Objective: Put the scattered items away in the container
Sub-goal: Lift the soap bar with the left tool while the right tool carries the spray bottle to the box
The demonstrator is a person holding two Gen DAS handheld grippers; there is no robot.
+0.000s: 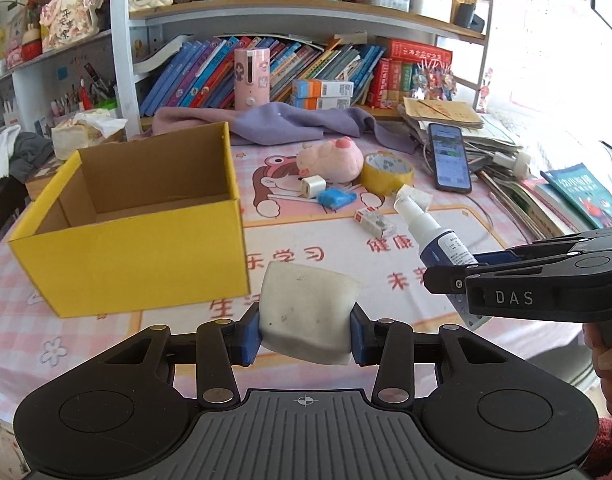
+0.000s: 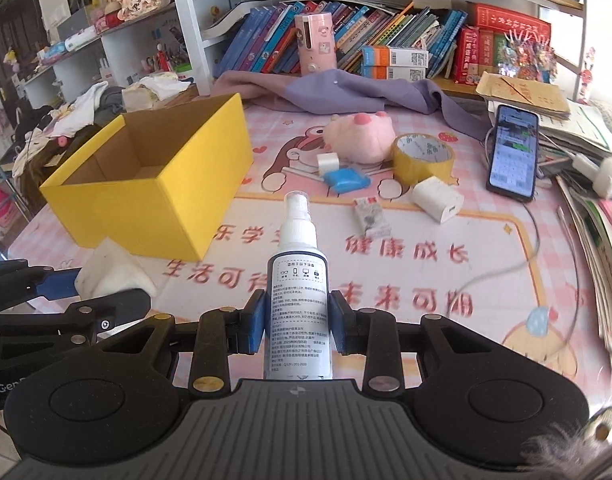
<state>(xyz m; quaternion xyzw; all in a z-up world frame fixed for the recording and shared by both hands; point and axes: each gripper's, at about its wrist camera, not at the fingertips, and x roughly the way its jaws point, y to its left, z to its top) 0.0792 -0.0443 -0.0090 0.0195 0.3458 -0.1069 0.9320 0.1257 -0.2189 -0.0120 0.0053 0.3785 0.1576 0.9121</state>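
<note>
My left gripper point(image 1: 304, 330) is shut on a white sponge block point(image 1: 308, 312), held just right of the open yellow box's point(image 1: 125, 248) front corner. My right gripper point(image 2: 297, 322) is shut on a white and blue spray bottle point(image 2: 299, 296), nozzle pointing away; it also shows in the left wrist view point(image 1: 434, 236). On the pink mat lie a pink plush toy point(image 2: 360, 136), a yellow tape roll point(image 2: 422, 158), a white charger cube point(image 2: 438, 199), a blue packet point(image 2: 346, 180), a small white spool point(image 2: 328, 163) and a small eraser pack point(image 2: 370, 214). The box point(image 2: 145, 196) looks empty inside.
A phone point(image 2: 513, 153) with a cable lies at the right beside stacked papers and books point(image 2: 578, 128). A purple cloth point(image 2: 346, 92) lies at the back under shelves of books. Clothes are heaped at the left point(image 2: 77, 116).
</note>
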